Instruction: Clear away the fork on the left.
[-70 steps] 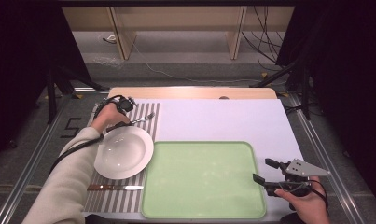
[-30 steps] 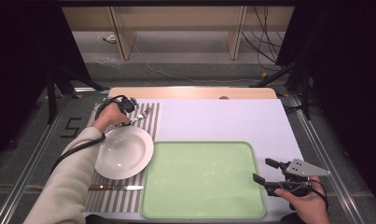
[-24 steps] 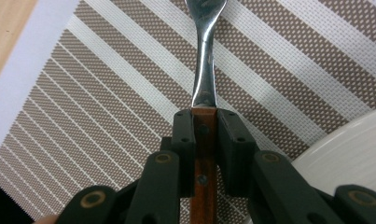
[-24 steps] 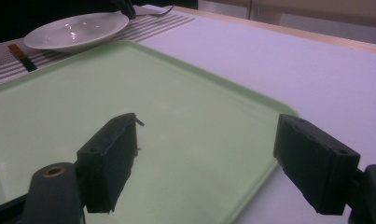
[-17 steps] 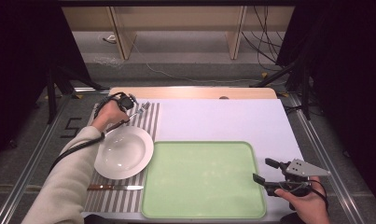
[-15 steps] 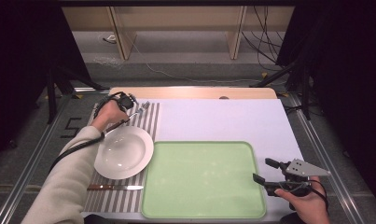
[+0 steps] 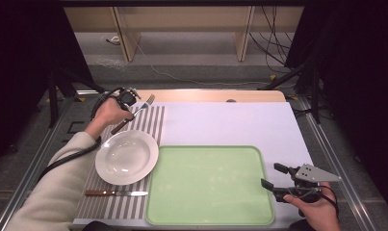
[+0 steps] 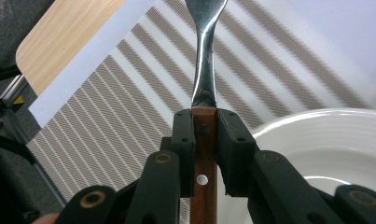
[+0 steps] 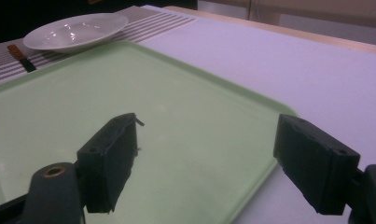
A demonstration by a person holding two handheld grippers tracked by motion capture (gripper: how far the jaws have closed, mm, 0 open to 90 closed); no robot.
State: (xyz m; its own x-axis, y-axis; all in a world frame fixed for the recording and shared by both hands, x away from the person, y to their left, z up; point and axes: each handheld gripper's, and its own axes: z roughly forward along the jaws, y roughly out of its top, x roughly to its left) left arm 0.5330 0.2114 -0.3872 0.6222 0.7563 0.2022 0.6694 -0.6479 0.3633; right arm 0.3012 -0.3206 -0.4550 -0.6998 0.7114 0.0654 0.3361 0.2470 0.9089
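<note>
- The left gripper (image 7: 128, 98) is at the far left of the table, over the striped placemat (image 7: 148, 122), with its jaws clamped on the wooden handle of a fork (image 7: 136, 111)
- In the left gripper view the fork (image 8: 205, 88) runs straight up between the two black jaws; two rivets show on the brown handle, and the steel neck widens toward the top edge of the picture
- From the high view the fork lies at a slant, tines toward the far edge of the table, just beyond the white plate (image 7: 126, 156); whether it is touching the placemat or is lifted off it cannot be told
- The plate sits on the placemat, beside the left edge of the green tray (image 7: 208, 185); a knife (image 7: 115, 193) with a wooden handle lies on the mat just nearer than the plate
- The right gripper (image 7: 273, 175) is at the near right, jaws spread wide and holding nothing, hovering at the right edge of the tray
- In the right gripper view those jaws frame the tray (image 9: 143, 140), with the plate (image 9: 76, 30) far off
- No brand, label or readable writing shows on any of these things
</note>
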